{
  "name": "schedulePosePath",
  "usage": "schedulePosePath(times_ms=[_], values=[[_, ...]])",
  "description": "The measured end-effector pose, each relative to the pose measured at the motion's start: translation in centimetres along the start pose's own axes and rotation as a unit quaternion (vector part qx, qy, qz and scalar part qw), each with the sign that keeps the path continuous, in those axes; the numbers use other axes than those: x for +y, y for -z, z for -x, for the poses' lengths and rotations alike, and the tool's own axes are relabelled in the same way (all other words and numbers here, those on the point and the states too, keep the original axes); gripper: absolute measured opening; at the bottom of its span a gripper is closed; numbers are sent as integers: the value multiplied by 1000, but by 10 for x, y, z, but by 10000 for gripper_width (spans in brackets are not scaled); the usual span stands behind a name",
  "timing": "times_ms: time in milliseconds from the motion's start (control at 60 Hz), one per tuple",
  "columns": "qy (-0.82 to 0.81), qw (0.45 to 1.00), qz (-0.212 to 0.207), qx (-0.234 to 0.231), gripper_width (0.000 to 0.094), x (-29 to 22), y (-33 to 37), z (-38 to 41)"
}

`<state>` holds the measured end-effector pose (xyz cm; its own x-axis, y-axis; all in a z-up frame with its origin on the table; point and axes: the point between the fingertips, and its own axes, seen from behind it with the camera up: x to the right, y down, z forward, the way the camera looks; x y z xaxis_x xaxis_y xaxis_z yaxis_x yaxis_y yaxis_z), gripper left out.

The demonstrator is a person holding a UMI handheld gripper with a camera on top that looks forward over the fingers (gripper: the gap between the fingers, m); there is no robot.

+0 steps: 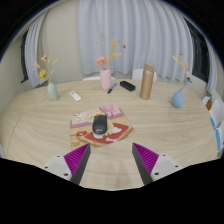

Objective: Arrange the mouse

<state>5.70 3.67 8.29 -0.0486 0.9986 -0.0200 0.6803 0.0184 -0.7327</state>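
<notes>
A dark computer mouse (pixel 100 124) lies on a red and white patterned mouse mat (pixel 107 128) in the middle of a round wooden table (pixel 45 125). My gripper (pixel 111 160) is open, its two fingers with magenta pads (pixel 80 157) spread wide on either side. The mouse sits just ahead of the fingers, slightly left of the middle line, with bare tabletop between it and the fingertips. Nothing is held between the fingers.
Beyond the mat stand a pink vase with flowers (pixel 105 78), a tan bottle (pixel 147 82), a dark small object (pixel 127 86), a white object (pixel 75 96), a teal vase (pixel 52 88) at left and a blue vase (pixel 178 95) at right. Curtains hang behind.
</notes>
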Motion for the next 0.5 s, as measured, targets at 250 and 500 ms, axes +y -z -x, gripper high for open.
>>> schedulePosePath(times_ms=[250, 500], values=[[-28, 999, 15, 37, 866, 88, 126, -52], [-29, 995, 20, 90, 866, 144, 177, -91]])
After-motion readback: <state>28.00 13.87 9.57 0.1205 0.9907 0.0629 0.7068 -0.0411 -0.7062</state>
